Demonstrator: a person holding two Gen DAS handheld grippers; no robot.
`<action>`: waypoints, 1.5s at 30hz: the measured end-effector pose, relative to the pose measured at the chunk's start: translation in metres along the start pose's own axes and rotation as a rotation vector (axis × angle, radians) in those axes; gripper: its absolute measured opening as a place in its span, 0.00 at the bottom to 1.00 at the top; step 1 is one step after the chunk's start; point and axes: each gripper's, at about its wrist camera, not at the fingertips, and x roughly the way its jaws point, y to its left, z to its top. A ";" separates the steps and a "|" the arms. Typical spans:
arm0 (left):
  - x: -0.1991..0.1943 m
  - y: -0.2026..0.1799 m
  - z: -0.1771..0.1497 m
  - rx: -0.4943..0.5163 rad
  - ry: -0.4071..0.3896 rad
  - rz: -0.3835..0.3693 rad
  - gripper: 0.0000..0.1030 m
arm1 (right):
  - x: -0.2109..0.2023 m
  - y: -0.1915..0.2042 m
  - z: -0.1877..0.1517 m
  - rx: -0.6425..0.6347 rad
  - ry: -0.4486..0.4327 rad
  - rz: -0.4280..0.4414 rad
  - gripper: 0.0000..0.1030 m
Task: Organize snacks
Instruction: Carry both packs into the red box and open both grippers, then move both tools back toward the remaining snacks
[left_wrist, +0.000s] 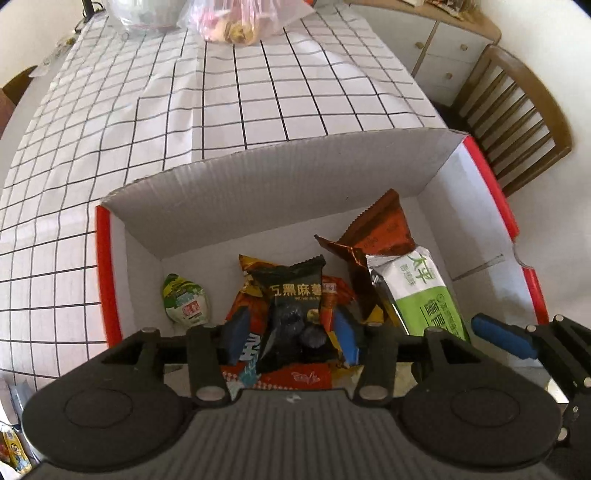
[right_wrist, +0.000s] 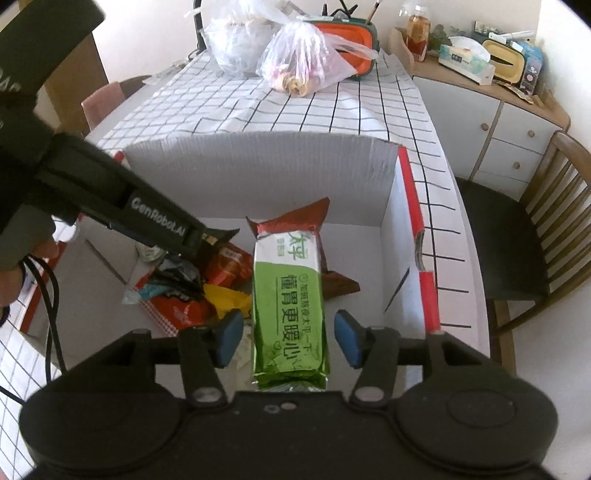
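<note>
Our right tongs (right_wrist: 289, 341) stand open astride the green cracker pack (right_wrist: 289, 314), pads clear of it; our left tongs (left_wrist: 291, 338) stand open around the black sesame packet (left_wrist: 291, 314). Both snacks lie inside the white box (left_wrist: 258, 177) on the bench (left_wrist: 184, 110). We risk snagging a wrapper when lifting out, or knocking the tongs together in the cramped box.

"GenRobot.AI" on left claw (right_wrist: 207, 240) (white lettering), "太平" on green packet (right_wrist: 290, 299)
</note>
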 end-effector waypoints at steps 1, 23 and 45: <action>-0.004 0.001 -0.002 -0.001 -0.009 -0.003 0.47 | -0.003 0.001 0.000 0.003 -0.006 0.002 0.56; -0.114 0.040 -0.079 -0.025 -0.270 -0.095 0.55 | -0.091 0.044 -0.010 -0.003 -0.175 0.086 0.69; -0.179 0.117 -0.184 -0.052 -0.493 -0.047 0.72 | -0.123 0.132 -0.026 -0.074 -0.281 0.230 0.89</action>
